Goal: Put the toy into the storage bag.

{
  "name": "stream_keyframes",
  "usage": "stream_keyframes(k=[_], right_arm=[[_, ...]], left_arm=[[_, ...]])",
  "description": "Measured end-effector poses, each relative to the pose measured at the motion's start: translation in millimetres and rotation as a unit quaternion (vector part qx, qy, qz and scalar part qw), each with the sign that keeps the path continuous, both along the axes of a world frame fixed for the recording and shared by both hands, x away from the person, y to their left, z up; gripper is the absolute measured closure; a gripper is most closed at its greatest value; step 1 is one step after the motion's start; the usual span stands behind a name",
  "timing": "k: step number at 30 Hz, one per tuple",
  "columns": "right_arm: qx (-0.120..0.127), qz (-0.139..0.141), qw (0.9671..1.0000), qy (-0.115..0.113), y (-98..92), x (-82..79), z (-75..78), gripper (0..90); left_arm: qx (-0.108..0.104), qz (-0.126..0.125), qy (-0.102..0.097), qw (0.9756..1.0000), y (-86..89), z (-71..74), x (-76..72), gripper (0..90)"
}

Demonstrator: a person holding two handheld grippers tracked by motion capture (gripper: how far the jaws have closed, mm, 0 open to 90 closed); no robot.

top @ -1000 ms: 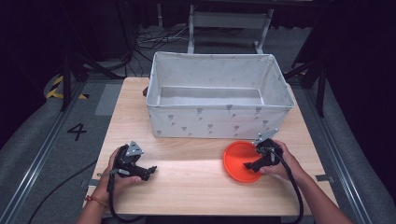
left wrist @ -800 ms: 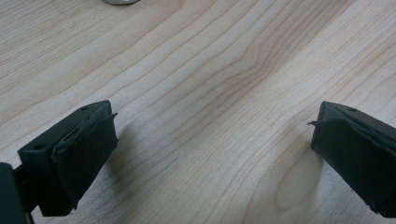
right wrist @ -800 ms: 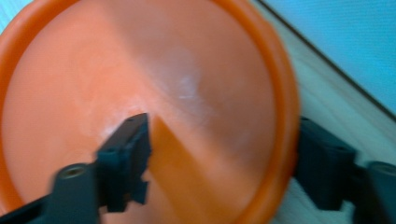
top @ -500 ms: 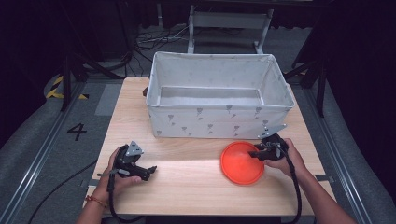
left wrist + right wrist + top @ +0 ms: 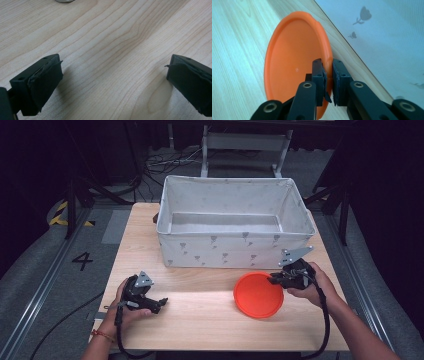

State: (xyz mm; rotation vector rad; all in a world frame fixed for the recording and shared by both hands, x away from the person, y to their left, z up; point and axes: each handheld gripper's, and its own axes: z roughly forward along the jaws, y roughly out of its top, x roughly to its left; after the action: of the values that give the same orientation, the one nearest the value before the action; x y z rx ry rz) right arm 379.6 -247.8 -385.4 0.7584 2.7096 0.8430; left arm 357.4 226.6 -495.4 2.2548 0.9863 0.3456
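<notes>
Progress judgement: grasp step is looking done, transfer is not. Orange plate (image 5: 258, 295) is lying on the wooden surface (image 5: 200, 320), at about 5 o'clock from the white fabric bin (image 5: 232, 251) and just in front of its near wall; the bin interior is looking empty. Likely remaining: lifting the plate over the near wall and releasing it inside.

Right gripper (image 5: 275, 279) is sitting at the plate's 2 o'clock rim. In the right gripper view the right gripper (image 5: 328, 75) is standing nearly pressed together, pinching the plate (image 5: 294, 62) by its rim, one jaw inside the dish and one outside. The bin's printed fabric (image 5: 387, 37) is running just beside it, at 3 o'clock in that view. Whether the plate is lifting off the surface yet cannot be told.

Left gripper (image 5: 161, 302) is resting low near the surface's 7 o'clock corner, well apart from the plate. In the left gripper view the left gripper (image 5: 113, 80) is spread wide over bare wood, holding nothing.
</notes>
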Motion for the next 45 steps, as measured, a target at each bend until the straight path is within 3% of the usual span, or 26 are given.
stream_keyframes(k=[3,10,14,22,25,26,35,45], right_arm=[[-0.012,0.014,0.9998,-0.004,6.0,-4.7,7.7,82.3],[-0.047,0.031,0.9972,-0.049,11.0,-14.7,32.2,82.5],[-0.043,0.029,0.9969,-0.059,6.1,-16.2,44.1,82.5],[-0.047,0.033,0.9938,-0.096,-11.8,-24.4,91.9,82.5],[-0.045,0.032,0.9929,-0.106,-14.8,-26.4,102.2,82.5],[-0.047,0.033,0.9917,-0.115,-17.9,-28.5,115.5,82.5],[-0.056,0.039,0.9881,-0.138,-20.5,-28.3,148.4,82.5],[-0.061,0.03,0.9861,-0.152,-23.6,-15.8,180.8,82.5]], left_arm=[[0.0,0.0,0.0,1.0,0.0,0.0,0.0,0.5],[0.0,0.0,0.0,1.0,0.0,0.0,0.0,0.5],[0.0,0.0,0.0,1.0,0.0,0.0,0.0,0.5],[0.0,0.001,0.0,1.0,-0.1,0.0,-0.1,0.5],[0.0,0.001,0.0,1.0,-0.2,0.0,-0.2,0.5],[0.0,0.001,0.0,1.0,-0.1,0.0,-0.1,0.5],[-0.001,0.001,-0.001,1.0,-0.2,-0.1,-0.2,0.5],[-0.001,0.001,0.0,1.0,-0.2,-0.1,-0.2,0.5]])
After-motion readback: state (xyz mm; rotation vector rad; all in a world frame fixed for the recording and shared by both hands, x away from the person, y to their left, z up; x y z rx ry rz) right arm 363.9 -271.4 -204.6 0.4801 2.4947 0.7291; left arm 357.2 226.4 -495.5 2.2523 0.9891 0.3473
